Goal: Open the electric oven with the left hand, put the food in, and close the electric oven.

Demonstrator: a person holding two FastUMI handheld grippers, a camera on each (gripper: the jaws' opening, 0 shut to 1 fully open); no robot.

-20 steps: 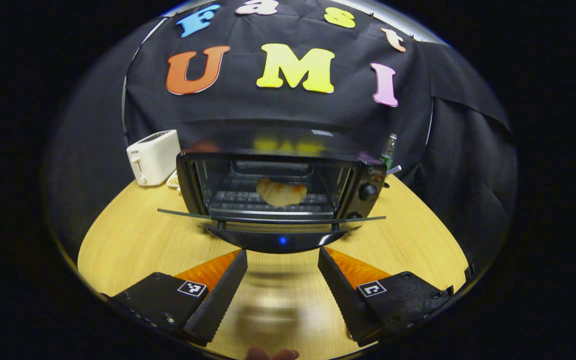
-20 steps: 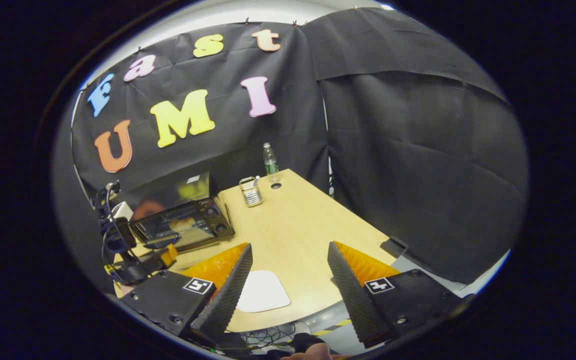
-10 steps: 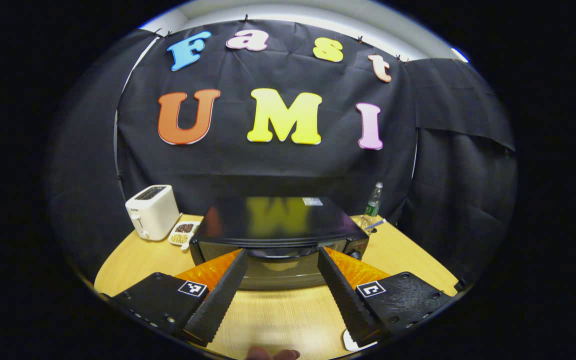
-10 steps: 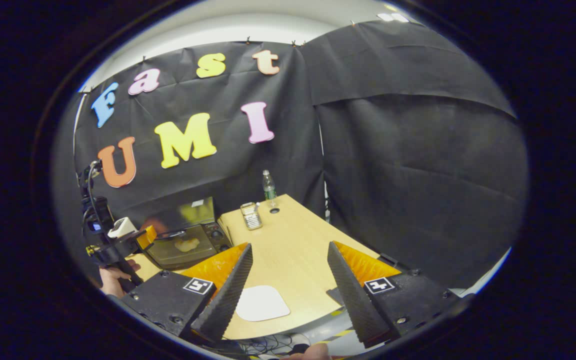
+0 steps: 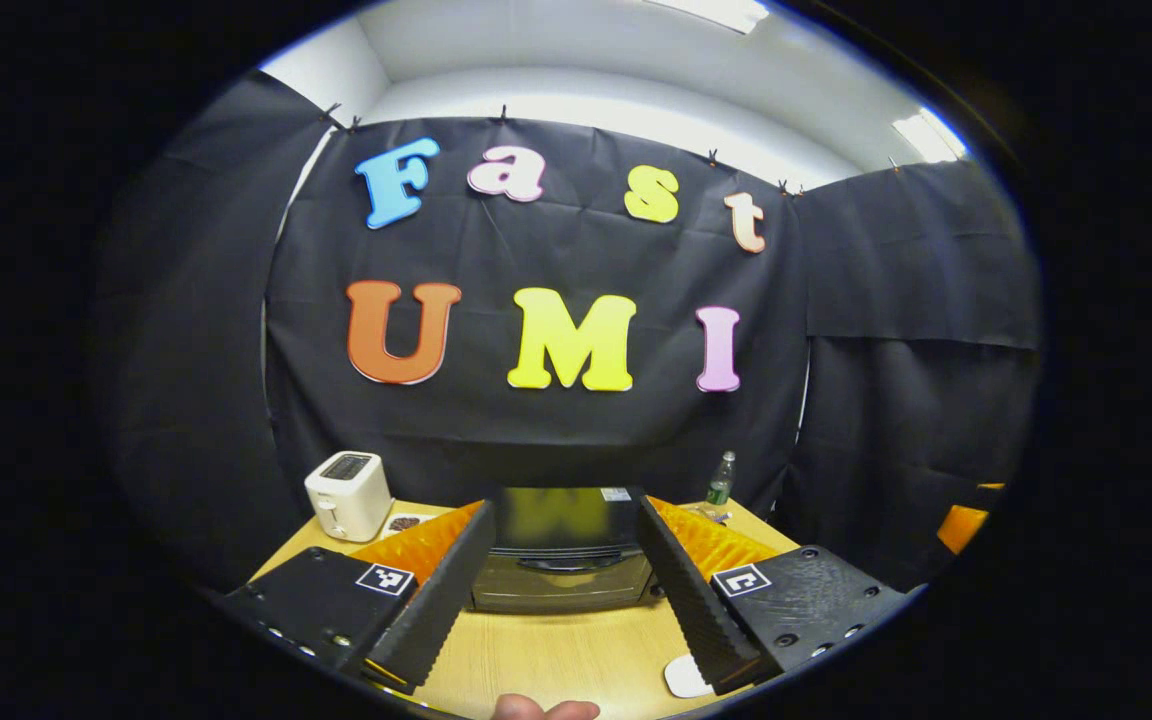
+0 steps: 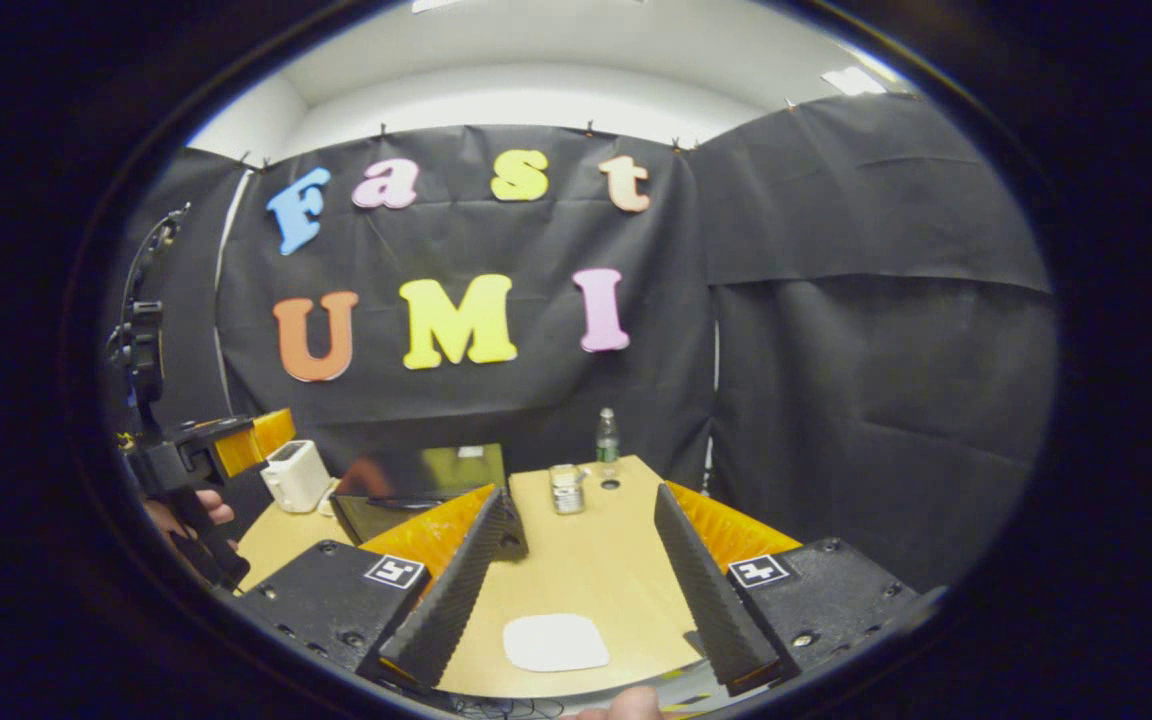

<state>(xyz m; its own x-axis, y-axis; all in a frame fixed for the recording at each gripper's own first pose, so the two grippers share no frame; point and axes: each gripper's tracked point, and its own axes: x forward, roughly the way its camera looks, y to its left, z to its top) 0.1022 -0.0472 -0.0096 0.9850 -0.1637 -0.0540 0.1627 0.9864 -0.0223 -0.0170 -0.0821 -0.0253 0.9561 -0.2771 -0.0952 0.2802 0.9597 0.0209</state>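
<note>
Looking along the left tongs (image 5: 561, 580), spread and empty, one oven (image 5: 561, 560) stands door-shut on the worktop (image 5: 556, 655), its sides hidden by the fingers; one toaster (image 5: 348, 494), one bottle (image 5: 719, 482). Right gripper view: right tongs (image 6: 581, 570) spread, empty; oven (image 6: 416, 490) partly hidden; one white pad (image 6: 556, 641); left tongs (image 6: 236, 445) cut off, hand-held.

One electric oven (image 5: 561, 560) is sitting on one wooden table (image 5: 556, 655). One white toaster (image 5: 348, 494) is standing beside it, and one small dish (image 5: 402, 523) is lying there. One plastic bottle (image 5: 720, 483) is standing at the back. One glass jar (image 6: 566, 489) and one white mat (image 6: 555, 641) are lying on the table. Two grippers are showing, left gripper (image 5: 561, 580) and right gripper (image 6: 581, 565)
</note>
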